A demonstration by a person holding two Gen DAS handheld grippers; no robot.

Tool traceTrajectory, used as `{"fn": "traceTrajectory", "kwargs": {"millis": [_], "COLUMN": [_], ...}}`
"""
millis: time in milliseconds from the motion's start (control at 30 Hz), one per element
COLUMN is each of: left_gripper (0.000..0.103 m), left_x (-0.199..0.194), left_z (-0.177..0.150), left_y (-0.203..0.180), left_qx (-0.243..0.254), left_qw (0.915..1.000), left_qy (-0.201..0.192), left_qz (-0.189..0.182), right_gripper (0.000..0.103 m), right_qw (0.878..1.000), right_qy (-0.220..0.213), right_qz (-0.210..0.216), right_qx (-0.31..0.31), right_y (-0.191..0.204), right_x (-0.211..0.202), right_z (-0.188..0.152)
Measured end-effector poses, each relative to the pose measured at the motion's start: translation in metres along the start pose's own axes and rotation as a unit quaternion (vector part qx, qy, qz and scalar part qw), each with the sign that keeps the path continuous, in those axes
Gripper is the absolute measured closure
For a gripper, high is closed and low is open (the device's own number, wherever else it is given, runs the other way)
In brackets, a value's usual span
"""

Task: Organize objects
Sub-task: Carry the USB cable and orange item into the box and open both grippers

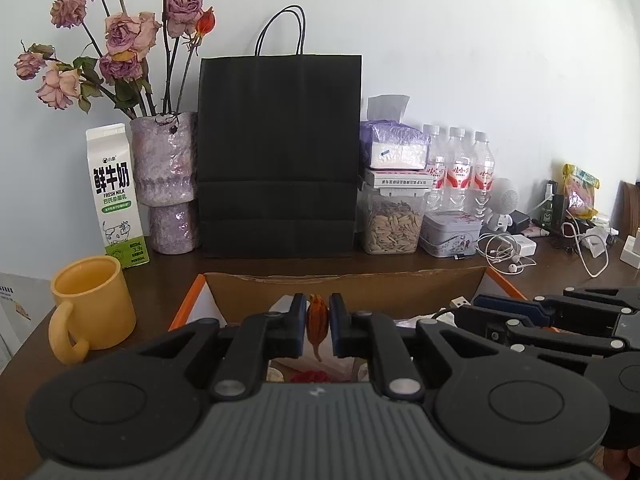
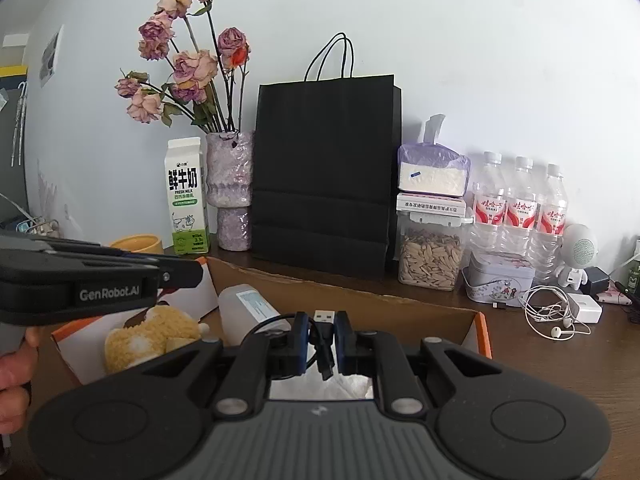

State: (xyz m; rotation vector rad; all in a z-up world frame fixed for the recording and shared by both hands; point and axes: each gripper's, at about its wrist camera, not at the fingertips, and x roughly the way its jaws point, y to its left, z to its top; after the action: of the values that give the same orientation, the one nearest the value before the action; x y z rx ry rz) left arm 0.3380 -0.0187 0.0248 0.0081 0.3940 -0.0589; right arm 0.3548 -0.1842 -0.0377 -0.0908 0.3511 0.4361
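Clamped between my left gripper's two blue pads is one small orange dried flower pod, held just above the open cardboard box with orange edges. From this left wrist view I count one yellow mug beside the box, one milk carton, one purple vase of dried roses, one black paper bag, one clear jar of seeds with a flat white box and a tissue pack stacked on it, three water bottles in a row, one grey tin, and a tangle of white earphones on the dark wooden table. My right gripper reaches in from the right edge.

From the right wrist view, my right gripper is closed nearly all the way on one black USB cable, its metal plug poking up between the pads. Below, inside the box, lie one fuzzy yellow plush toy, one pale bottle on its side, and some white crumpled plastic. I again count three water bottles, one bag, one carton. My left gripper crosses the left side above the plush; its pads are hidden here.
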Motion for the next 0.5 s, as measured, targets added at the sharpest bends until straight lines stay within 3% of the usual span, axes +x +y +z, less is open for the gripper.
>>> {"fn": "traceTrajectory", "kwargs": {"millis": [67, 100, 133, 167, 200, 233, 267, 500], "left_gripper": [0.081, 0.056, 0.021, 0.006, 0.000, 0.000, 0.000, 0.000], "left_x": [-0.002, -0.002, -0.003, -0.003, -0.004, -0.005, -0.004, -0.001], "left_z": [-0.001, -0.001, -0.001, -0.002, -0.002, -0.001, 0.000, -0.002], "left_y": [-0.001, -0.001, -0.001, 0.000, 0.001, 0.002, 0.003, 0.004], "left_qx": [0.003, 0.003, 0.001, -0.003, -0.005, -0.006, -0.007, -0.008], "left_qw": [1.0000, 1.0000, 1.0000, 0.9999, 0.9996, 0.9994, 0.9994, 0.9996], "left_qy": [0.000, 0.001, 0.001, -0.002, -0.008, -0.010, -0.007, 0.009], "left_qz": [0.001, 0.002, 0.007, 0.017, 0.028, 0.033, 0.032, 0.027], "right_gripper": [0.089, 0.085, 0.066, 0.040, 0.028, 0.012, 0.009, 0.003], "right_qw": [1.000, 1.000, 1.000, 1.000, 1.000, 0.999, 0.999, 0.999], "right_qy": [0.005, 0.006, 0.010, 0.012, 0.011, 0.009, 0.008, 0.013], "right_qz": [-0.004, -0.009, -0.013, -0.018, -0.025, -0.031, -0.036, -0.035], "right_qx": [0.001, 0.004, 0.009, 0.013, 0.016, 0.016, 0.014, 0.025], "right_y": [-0.001, -0.002, -0.004, -0.006, -0.008, -0.008, -0.009, -0.012], "right_x": [0.001, 0.001, 0.001, 0.000, -0.001, -0.002, -0.003, -0.004], "right_z": [-0.001, -0.001, -0.002, -0.002, -0.003, -0.004, -0.004, -0.006]}}
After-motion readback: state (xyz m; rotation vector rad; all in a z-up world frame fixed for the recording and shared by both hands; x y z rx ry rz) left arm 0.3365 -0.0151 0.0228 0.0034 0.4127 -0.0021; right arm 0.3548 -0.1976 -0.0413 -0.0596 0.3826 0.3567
